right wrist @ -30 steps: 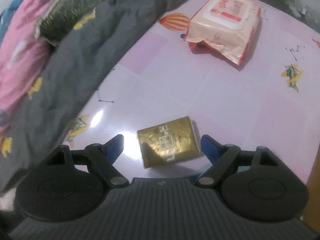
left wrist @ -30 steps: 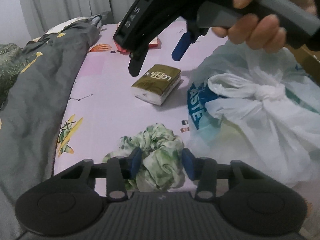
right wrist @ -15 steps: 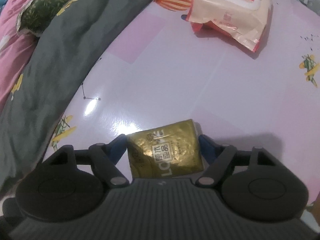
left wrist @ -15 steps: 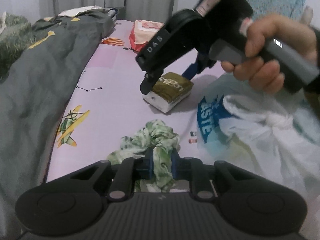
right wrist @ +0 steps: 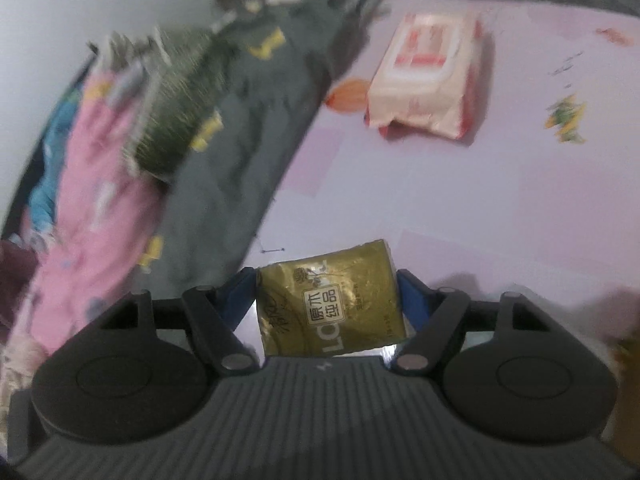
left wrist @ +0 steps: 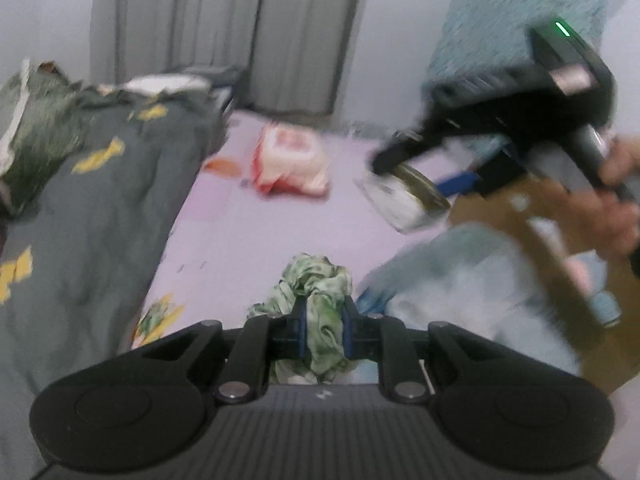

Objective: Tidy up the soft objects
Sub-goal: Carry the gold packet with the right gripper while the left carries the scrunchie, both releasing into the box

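Observation:
My left gripper (left wrist: pixel 323 322) is shut on a green and white patterned scrunchie (left wrist: pixel 320 280), which hangs lifted above the pink bed sheet (left wrist: pixel 248 232). My right gripper (right wrist: pixel 326 288) is shut on a gold tissue pack (right wrist: pixel 332 304), raised off the sheet. In the left wrist view that right gripper (left wrist: pixel 416 184) is at the upper right, held by a hand (left wrist: pixel 618 216), with the gold tissue pack (left wrist: pixel 408 196) between its blue pads. A pink and white wet wipes pack (right wrist: pixel 424 76) lies on the sheet farther back, and the wipes pack (left wrist: pixel 290 164) also shows in the left wrist view.
A grey blanket with yellow prints (left wrist: pixel 80 216) is heaped along the left of the bed, over pink bedding (right wrist: pixel 96 208). A white and blue plastic bag (left wrist: pixel 460 292) lies at the right, beside a brown cardboard box (left wrist: pixel 520 216). Curtains (left wrist: pixel 224 28) hang behind the bed.
The left gripper shut on the scrunchie and lifted it. The right gripper closed around the tissue pack, picked it up and swung it up and to the right.

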